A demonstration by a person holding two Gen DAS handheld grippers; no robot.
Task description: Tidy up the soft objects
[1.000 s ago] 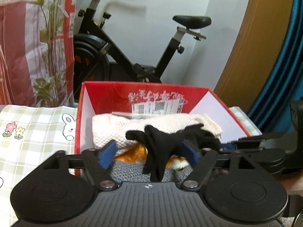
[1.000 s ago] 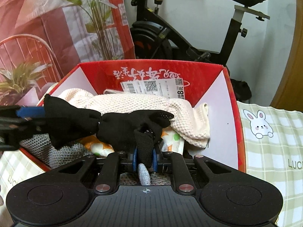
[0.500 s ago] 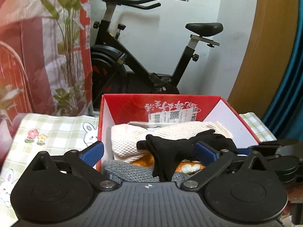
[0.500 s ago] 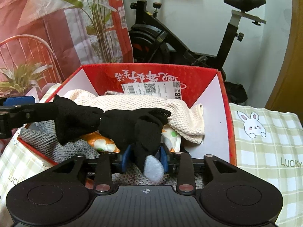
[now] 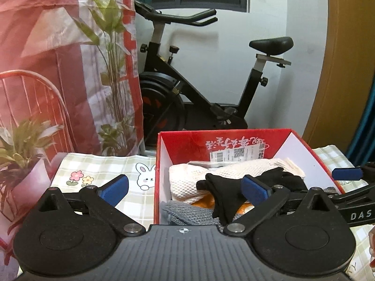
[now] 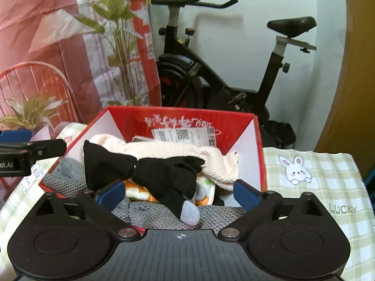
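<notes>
Since a second ago I have let go: my right jaws, then pinched on the cuff of the black gloves [image 6: 164, 175], have just been opening and now stand wide, and both my grippers have drawn up and back from the red cardboard box [image 6: 241, 119].

The gloves, two joined together, lie draped on top of the pile inside the box. Seen from my right gripper [image 6: 180, 194], they sit between the blue pads but touch neither; one glove's grey tab hangs toward the camera. Seen from my left gripper [image 5: 185, 188], the gloves lie ahead of the right-hand pad and well clear of the left one, which hangs over the cloth outside the box. My left jaws are also spread as far as they go and hold nothing.

Under the gloves I count one cream knitted cloth [image 6: 164, 149], one grey knitted piece [image 6: 70, 178] and one orange-and-white patterned piece [image 6: 138, 192]. One white shipping label [image 6: 185, 135] is stuck on the box's far inner wall.

The box stands on a counter covered with a green checked cloth [image 6: 328, 187] printed with rabbits. Behind it stand one black exercise bike [image 5: 199, 98] and a red-and-white plastic sheet [image 5: 35, 46] with green plants in front of it.
</notes>
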